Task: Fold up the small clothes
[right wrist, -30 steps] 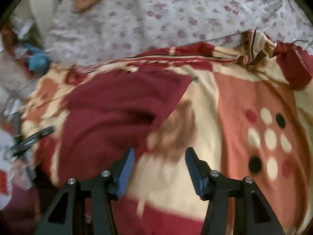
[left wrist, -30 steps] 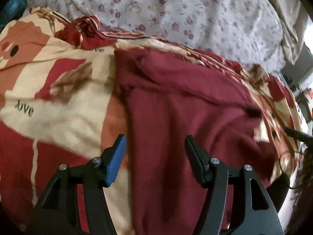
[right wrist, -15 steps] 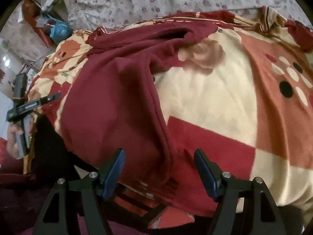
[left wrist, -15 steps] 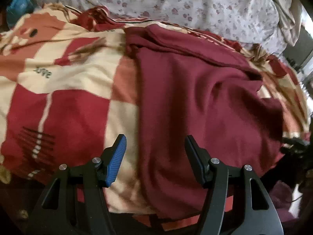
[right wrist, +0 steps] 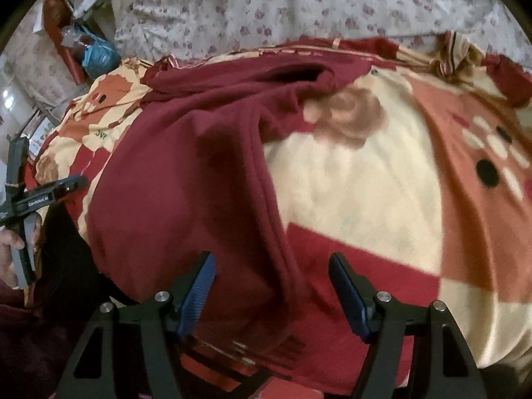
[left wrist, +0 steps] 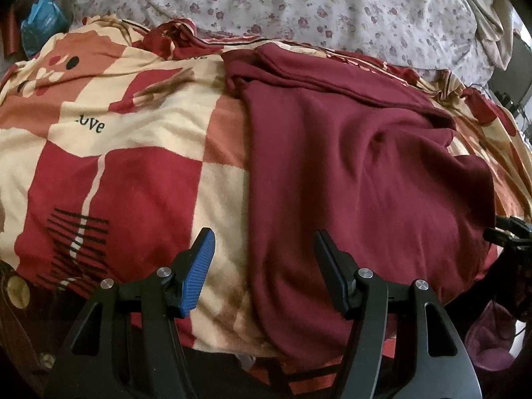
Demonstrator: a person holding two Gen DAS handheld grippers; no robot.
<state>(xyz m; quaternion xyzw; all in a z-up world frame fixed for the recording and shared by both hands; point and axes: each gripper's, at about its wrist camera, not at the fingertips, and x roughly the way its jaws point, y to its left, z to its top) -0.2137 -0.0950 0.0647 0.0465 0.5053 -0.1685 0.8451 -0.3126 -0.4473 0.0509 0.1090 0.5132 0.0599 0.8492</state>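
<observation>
A dark red garment point(left wrist: 359, 166) lies spread on a patterned red and cream blanket point(left wrist: 133, 153), its near end hanging over the bed's front edge. It also shows in the right wrist view point(right wrist: 186, 183). My left gripper point(left wrist: 264, 252) is open and empty, held above the garment's left edge near the front of the bed. My right gripper point(right wrist: 272, 272) is open and empty, above the garment's right edge near the front. The left gripper also shows at the left of the right wrist view point(right wrist: 63, 188), and the right gripper at the right edge of the left wrist view point(left wrist: 508, 229).
A white floral sheet point(left wrist: 299, 3) covers the bed behind the blanket. A blue bag point(right wrist: 98, 55) and clutter sit beside the bed at the far left. The blanket point(right wrist: 365, 183) stretches to the right of the garment.
Both grippers have pulled back toward the front edge of the bed, so more of the garment and blanket shows. Both stay open and empty.
</observation>
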